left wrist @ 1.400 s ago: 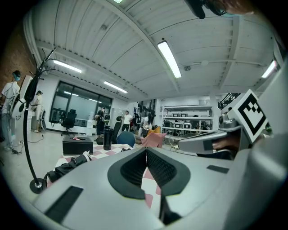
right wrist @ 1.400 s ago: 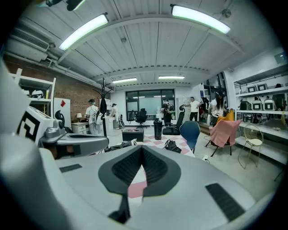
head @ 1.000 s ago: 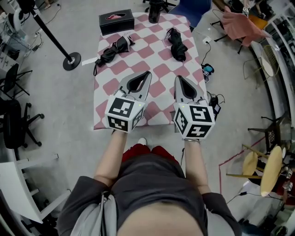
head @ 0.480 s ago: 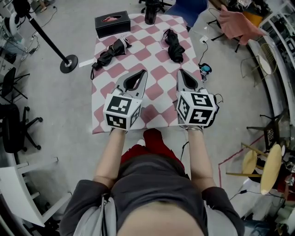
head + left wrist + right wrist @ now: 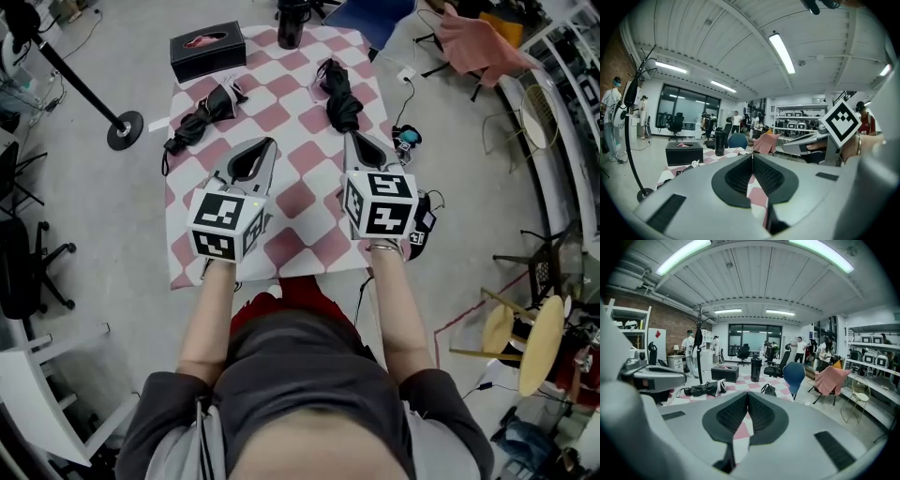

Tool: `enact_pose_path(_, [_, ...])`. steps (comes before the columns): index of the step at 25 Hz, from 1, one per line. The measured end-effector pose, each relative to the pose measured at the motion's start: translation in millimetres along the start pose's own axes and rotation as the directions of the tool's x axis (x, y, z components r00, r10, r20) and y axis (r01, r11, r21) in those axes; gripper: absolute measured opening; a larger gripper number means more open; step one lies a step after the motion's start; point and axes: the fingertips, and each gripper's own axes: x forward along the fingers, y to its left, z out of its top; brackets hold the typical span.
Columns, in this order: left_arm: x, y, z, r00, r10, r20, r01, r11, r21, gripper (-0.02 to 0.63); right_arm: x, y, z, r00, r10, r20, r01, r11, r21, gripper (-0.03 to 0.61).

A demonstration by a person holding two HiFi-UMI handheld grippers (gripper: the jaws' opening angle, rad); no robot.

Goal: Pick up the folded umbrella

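Both grippers hover over checkered table. L gripper: jaws pressed together, empty. R gripper: same, tips just short of folded umbrella at far right. 2nd umbrella lies far left, near black box.

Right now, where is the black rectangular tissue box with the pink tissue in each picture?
Head view: black rectangular tissue box upper left, at the pink-and-white checked table's far left corner.
Left gripper view: box left of centre.
Right gripper view: box just left of centre.
Shared landmark: tall black bottle, right of the box in all three.
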Motion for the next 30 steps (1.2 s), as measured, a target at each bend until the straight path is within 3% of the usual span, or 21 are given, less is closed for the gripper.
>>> enact_pose_path(16, [59, 25, -16, 0.998, 0.026, -0.062, -0.03, 0.998, -0.061, 0.015, 78, -44, -8, 0.993, 0.003, -0.118, -0.008, 0.999, -0.043, 0.018])
enact_pose_path(30, [76, 47, -31, 0.993, 0.056, -0.102, -0.066, 0.993, -0.096, 0.015, 130, -56, 0, 0.987, 0.03, -0.158, -0.042, 0.996, -0.073, 0.018])
